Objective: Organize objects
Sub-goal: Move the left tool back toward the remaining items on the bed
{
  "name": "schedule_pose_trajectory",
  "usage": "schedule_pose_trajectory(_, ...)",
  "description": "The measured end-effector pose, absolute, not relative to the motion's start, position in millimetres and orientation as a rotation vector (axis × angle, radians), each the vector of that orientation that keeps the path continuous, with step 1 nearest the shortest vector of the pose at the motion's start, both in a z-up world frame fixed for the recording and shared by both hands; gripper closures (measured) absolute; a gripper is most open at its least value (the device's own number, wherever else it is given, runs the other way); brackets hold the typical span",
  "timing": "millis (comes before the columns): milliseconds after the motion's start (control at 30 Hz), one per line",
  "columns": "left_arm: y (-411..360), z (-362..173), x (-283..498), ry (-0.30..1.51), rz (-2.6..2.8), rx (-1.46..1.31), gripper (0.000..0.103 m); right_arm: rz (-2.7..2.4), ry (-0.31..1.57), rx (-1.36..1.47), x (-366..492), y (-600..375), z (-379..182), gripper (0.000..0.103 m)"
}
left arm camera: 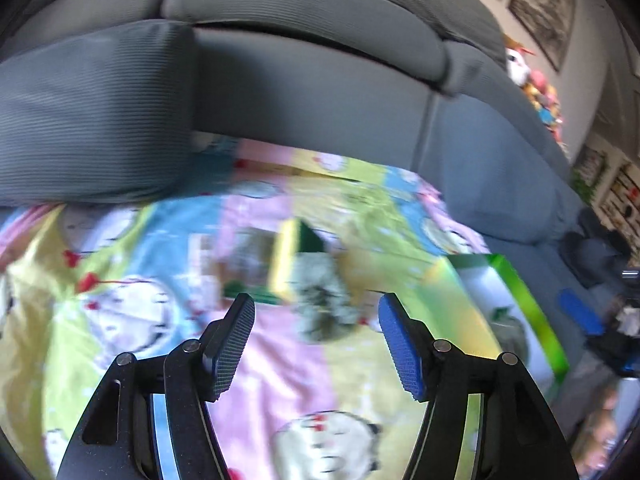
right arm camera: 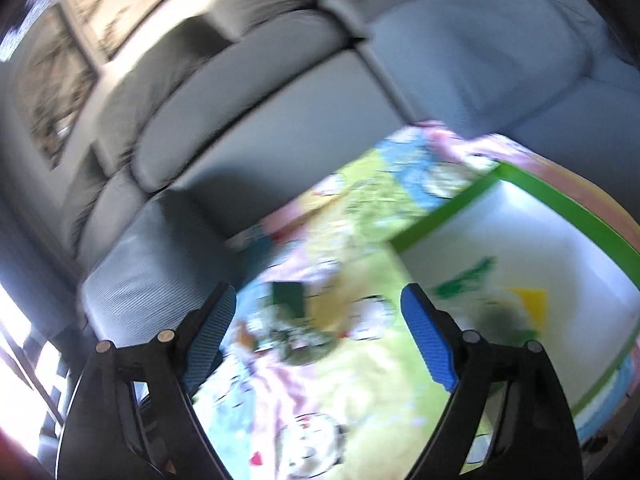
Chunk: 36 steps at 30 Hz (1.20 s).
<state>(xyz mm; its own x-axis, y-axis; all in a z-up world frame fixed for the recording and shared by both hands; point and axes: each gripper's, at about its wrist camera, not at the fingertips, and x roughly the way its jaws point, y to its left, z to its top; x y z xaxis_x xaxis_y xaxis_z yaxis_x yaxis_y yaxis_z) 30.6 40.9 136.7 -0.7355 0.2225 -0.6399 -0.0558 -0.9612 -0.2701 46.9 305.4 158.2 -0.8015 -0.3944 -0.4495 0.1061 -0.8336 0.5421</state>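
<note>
A blurred pile lies on the cartoon-print mat [left arm camera: 132, 312]: a yellow sponge with a green face [left arm camera: 292, 256], a grey fuzzy scrubber [left arm camera: 324, 304] and a flat printed card [left arm camera: 248, 260]. My left gripper [left arm camera: 317, 304] hovers over this pile, open, its pads clear of everything. In the right wrist view the same pile shows as a dark green piece [right arm camera: 288, 298] and a grey-green scrubber [right arm camera: 304, 344]. My right gripper [right arm camera: 319, 294] stands open above them, holding nothing. A white box with a green rim [right arm camera: 520, 184] sits to the right, with green, yellow and dark items inside.
A grey sofa [left arm camera: 304, 92] curves around the far side of the mat, with a loose grey cushion [left arm camera: 92, 120] at the left. The green-rimmed box [left arm camera: 524, 300] lies right of the pile. Toys [left arm camera: 540, 96] and framed pictures [left arm camera: 544, 4] line the wall.
</note>
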Motion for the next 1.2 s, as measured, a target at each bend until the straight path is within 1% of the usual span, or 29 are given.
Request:
schedule_pose_trajectory(67,24.0,135.5,33.5,-0.378,2.797,-1.077,0.038,-2.603,-0.676,0.774,55.4,292.0,169.7,0.018)
schedule_pose_trajectory(100,14.9,135.1,34.7,-0.399,2.803,-1.082,0.038,-2.589,-0.636,0.742,62.4,285.3,177.0,0.017)
schedule_pose_trajectory(167,-4.5,133.6,37.6,-0.451,2.805,-1.089,0.038,-2.592,-0.548,0.660,81.4,274.7,193.1,0.008)
schedule_pose_trajectory(267,-32.1,129.1,43.1,-0.486,2.836,-1.104,0.038,-2.613,-0.471,0.574,102.1,274.1,208.7,0.008)
schedule_pose_trajectory(367,-50.9,126.2,49.1,-0.378,2.887,-1.130,0.038,-2.680,-0.399,0.512,122.3,284.0,223.8,0.008)
schedule_pose_trajectory(433,-63.8,123.9,56.3,-0.312,2.936,-1.132,0.038,-2.718,-0.437,0.465,134.4,301.3,231.1,0.008)
schedule_pose_trajectory(500,-76.0,120.3,61.8,-0.299,2.957,-1.139,0.038,-2.774,-0.494,0.447,146.6,321.2,235.5,0.007)
schedule_pose_trajectory(567,-89.0,115.8,66.8,-0.325,2.952,-1.162,0.038,-2.858,-0.494,0.455,157.6,336.7,237.2,0.003)
schedule_pose_trajectory(700,-106.2,112.2,75.6,-0.352,2.946,-1.173,0.038,-3.056,-0.329,0.501,186.5,359.6,232.5,0.003)
schedule_pose_trajectory(800,-115.8,112.5,77.8,-0.379,2.951,-1.169,0.037,-3.127,-0.268,0.571,207.6,380.5,229.0,0.003)
schedule_pose_trajectory(1033,-124.5,112.0,82.1,-0.512,2.900,-1.165,0.036,-3.328,-0.217,0.640,267.3,423.8,218.0,0.002)
schedule_pose_trajectory(1200,-108.2,117.1,81.4,-0.496,2.860,-1.135,0.035,-3.226,-0.250,0.811,265.5,422.1,192.6,0.002)
